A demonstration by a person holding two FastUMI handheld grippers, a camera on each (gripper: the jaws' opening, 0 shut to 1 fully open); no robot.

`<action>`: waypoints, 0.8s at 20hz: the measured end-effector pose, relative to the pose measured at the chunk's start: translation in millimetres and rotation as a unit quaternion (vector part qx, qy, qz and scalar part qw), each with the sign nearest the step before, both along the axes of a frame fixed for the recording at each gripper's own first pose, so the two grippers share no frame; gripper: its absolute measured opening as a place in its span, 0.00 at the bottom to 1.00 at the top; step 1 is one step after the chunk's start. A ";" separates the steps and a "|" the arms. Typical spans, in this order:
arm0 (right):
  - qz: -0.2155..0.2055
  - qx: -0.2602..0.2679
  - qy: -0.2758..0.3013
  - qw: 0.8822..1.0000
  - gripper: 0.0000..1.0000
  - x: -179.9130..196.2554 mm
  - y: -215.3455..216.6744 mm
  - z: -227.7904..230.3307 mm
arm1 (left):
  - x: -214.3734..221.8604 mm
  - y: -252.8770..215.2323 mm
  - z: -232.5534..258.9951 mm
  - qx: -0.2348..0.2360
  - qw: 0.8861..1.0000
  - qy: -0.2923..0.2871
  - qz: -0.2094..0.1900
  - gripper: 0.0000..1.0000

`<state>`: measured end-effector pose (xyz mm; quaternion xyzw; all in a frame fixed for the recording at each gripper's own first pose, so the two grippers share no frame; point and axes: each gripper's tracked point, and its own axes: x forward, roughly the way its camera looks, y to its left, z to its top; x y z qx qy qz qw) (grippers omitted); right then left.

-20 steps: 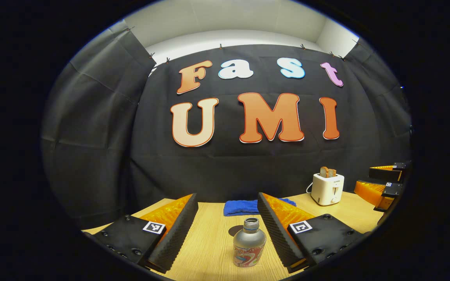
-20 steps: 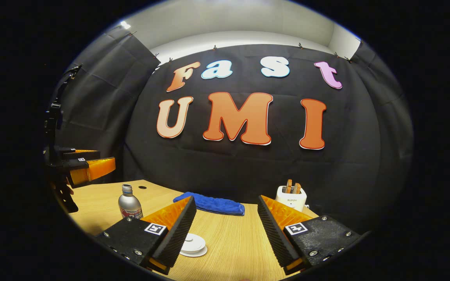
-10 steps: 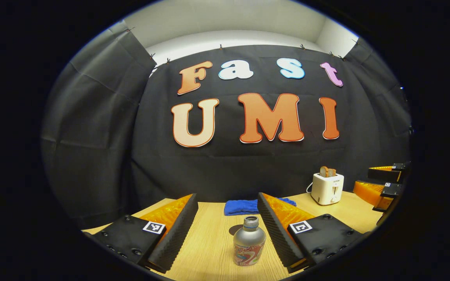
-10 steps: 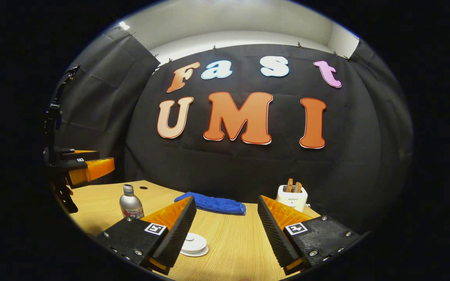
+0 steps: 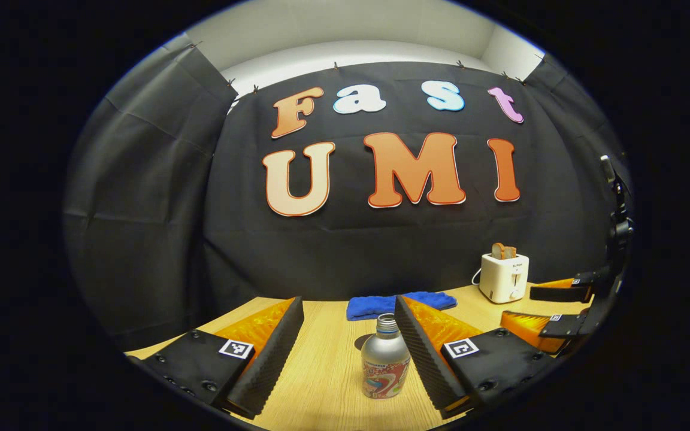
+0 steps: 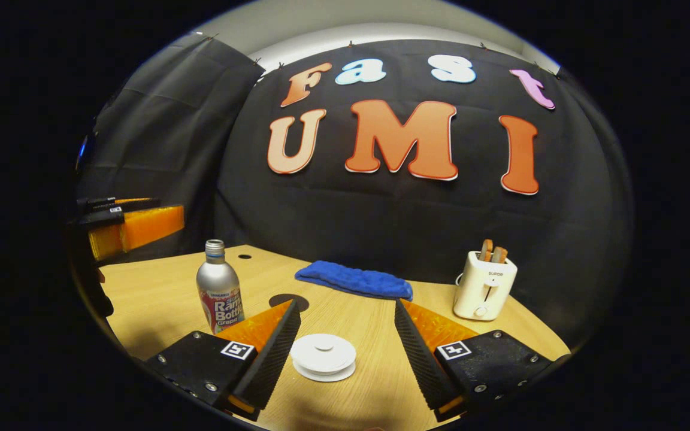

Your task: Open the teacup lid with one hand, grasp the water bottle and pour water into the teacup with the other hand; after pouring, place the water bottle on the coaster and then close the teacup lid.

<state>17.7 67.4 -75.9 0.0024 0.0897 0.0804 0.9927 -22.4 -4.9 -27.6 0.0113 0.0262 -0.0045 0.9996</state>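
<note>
A silver water bottle point(image 5: 385, 365) with no cap stands upright on the wooden table point(image 5: 321, 383), between the fingers of my open left gripper point(image 5: 348, 300) and closer to its right finger. It also stands at the left of the right gripper view, bottle point(image 6: 219, 294). The white teacup lid point(image 6: 324, 354) sits on the cup, low between the fingers of my open right gripper point(image 6: 345, 302). A dark round coaster point(image 6: 288, 299) lies just behind the lid; in the left gripper view the coaster point(image 5: 362, 342) peeks out behind the bottle.
A blue cloth point(image 6: 354, 279) lies along the back of the table, and a white toaster point(image 6: 484, 284) with bread stands at the back right. The right gripper point(image 5: 521, 306) shows at the right, the left gripper point(image 6: 165, 212) at the far left, over the table point(image 6: 159, 299).
My right gripper has moved forward and down, so the teacup lid now lies larger between its fingers. My left gripper has edged closer to the bottle.
</note>
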 end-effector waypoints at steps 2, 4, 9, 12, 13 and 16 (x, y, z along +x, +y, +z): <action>0.007 -0.002 0.021 1.000 0.95 7.7 9.6 -15.6 | -1.4 2.8 -3.8 0.000 1.000 0.004 0.002 1.00; 0.010 -0.001 0.041 0.999 0.91 12.6 16.6 -30.9 | -1.5 6.7 -8.0 0.003 1.000 0.009 0.006 0.96; 0.007 0.023 0.083 0.996 0.77 23.0 23.6 -55.8 | -2.4 13.0 -18.6 0.000 1.000 0.020 0.013 1.00; 0.001 0.047 0.105 0.993 0.64 29.9 25.3 -66.3 | -1.8 16.0 -23.4 -0.002 1.000 0.024 0.015 1.00; -0.004 0.050 0.108 0.993 0.56 30.6 23.8 -68.3 | -1.7 16.5 -25.0 -0.002 1.000 0.026 0.015 1.00; 0.006 0.048 0.117 0.992 0.49 29.0 29.8 -75.6 | 1.5 17.4 -31.2 -0.003 0.999 0.032 0.015 1.00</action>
